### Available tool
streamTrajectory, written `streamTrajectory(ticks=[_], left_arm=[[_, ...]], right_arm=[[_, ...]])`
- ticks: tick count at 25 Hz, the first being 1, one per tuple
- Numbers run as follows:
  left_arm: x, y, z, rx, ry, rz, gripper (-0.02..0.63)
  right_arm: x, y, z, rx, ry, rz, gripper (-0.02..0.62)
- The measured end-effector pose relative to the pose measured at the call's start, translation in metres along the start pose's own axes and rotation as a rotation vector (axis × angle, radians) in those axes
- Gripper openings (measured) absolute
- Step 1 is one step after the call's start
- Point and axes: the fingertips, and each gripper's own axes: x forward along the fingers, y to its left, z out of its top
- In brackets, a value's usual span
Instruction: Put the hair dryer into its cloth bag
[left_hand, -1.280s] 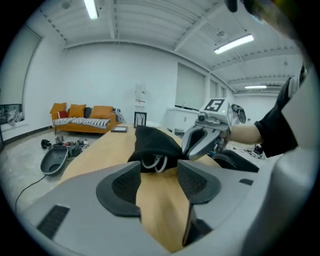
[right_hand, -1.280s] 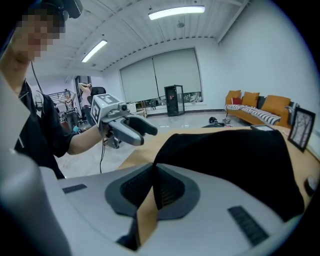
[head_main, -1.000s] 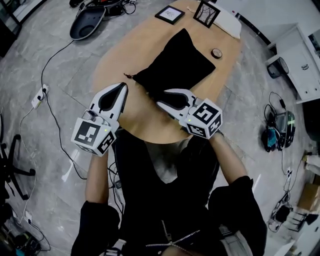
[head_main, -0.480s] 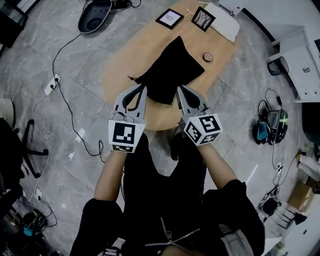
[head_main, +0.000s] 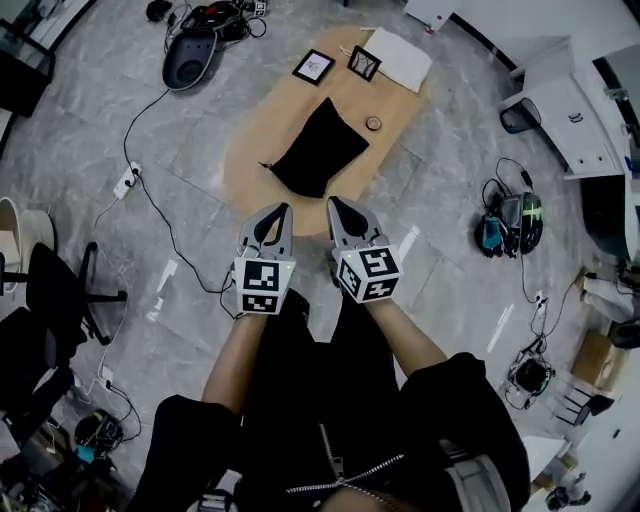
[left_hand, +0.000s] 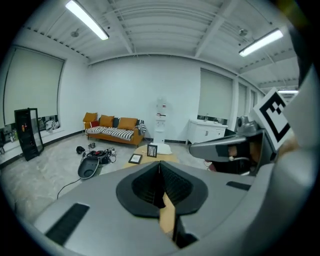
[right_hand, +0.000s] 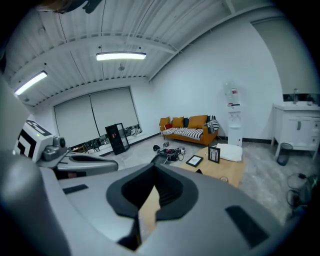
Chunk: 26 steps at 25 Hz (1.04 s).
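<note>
Both grippers are pressed together with nothing between their jaws: the left gripper (head_main: 281, 212) and the right gripper (head_main: 335, 205) hang side by side in front of my body, noses aimed toward the table (head_main: 248, 170) and well apart from everything on it. Each gripper's own view shows its dark ribbed pads meeting in one closed seam, on the left (left_hand: 159, 165) as on the right (right_hand: 154, 169). From my head the cloth bag (head_main: 318, 150) lies on the pale wooden oval top, roughly at its middle. It is plain black, matte, a soft tilted rectangle, a little puffed rather than pressed flat. At its near left corner the cloth is gathered, and a short drawstring (head_main: 264, 166) pokes out there. From outside I cannot tell what the bag holds. Beyond it, toward the far end of the table, stand two dark picture frames (head_main: 314, 67) side by side, with a white cushion (head_main: 397, 58) just past them, and a small round thing (head_main: 374, 124) sits near the right edge. The only print I can make out is the black-and-white square patterns on the marker cubes (head_main: 264, 288) at the back of each gripper; these are codes, not words. Far off, against the wall, an orange sofa (left_hand: 112, 131) carries striped seat pads.
</note>
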Motion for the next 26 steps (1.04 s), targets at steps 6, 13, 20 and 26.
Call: streamTrajectory(ticks=[6, 13, 20, 26], left_arm=[[-0.055, -0.015, 0.023, -0.059, 0.025, -0.028, 0.014], [-0.088, -0.008, 0.026, -0.119, 0.029, -0.005, 0.014], [-0.087, -0.024, 0.05, -0.153, 0.01, -0.017, 0.014], [-0.101, 0.013, 0.032, -0.125, -0.028, -0.02, 0.014]], right_arm=[[-0.055, 0.038, 0.028, 0.029, 0.002, -0.049, 0.009], [-0.076, 0.073, 0.042, 0.071, -0.031, -0.074, 0.009], [-0.092, 0.065, 0.07, 0.088, -0.077, -0.085, 0.009], [-0.07, 0.097, 0.05, 0.061, -0.093, -0.093, 0.008]])
